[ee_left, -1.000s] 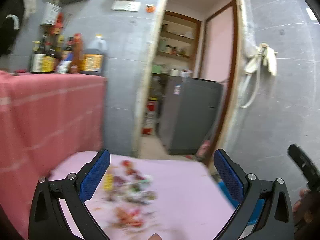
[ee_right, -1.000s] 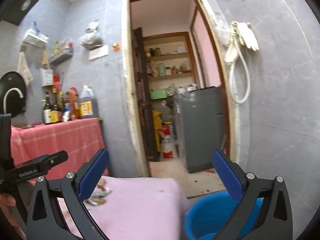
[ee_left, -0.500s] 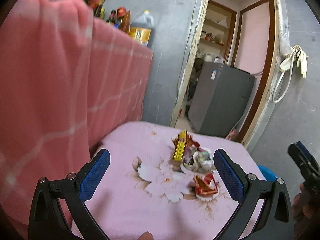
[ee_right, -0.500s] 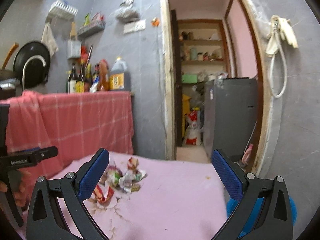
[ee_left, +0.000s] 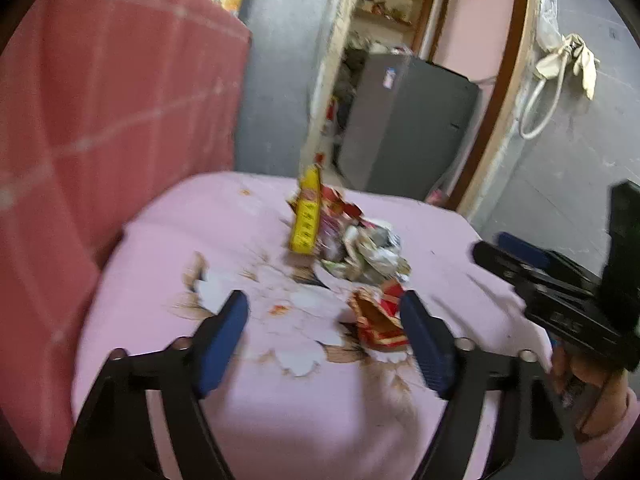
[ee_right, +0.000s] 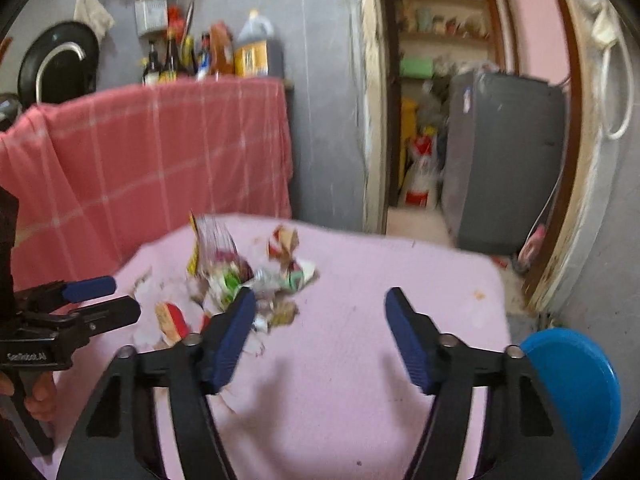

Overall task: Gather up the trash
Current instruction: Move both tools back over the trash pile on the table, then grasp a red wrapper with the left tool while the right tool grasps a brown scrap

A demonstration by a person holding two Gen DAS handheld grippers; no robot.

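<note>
A heap of crumpled wrappers (ee_left: 352, 240) is shown on the pink floral-printed cloth-covered surface (ee_left: 248, 408), with a red-and-gold wrapper (ee_left: 378, 322) lying nearest. The left claw (ee_left: 324, 330) is held apart above the cloth, its jaws having just been closing with nothing clamped. The right claw (ee_right: 320, 336) is likewise apart, just closing, empty. A blue plastic bucket (ee_right: 576, 392) is seen beside the surface.
</note>
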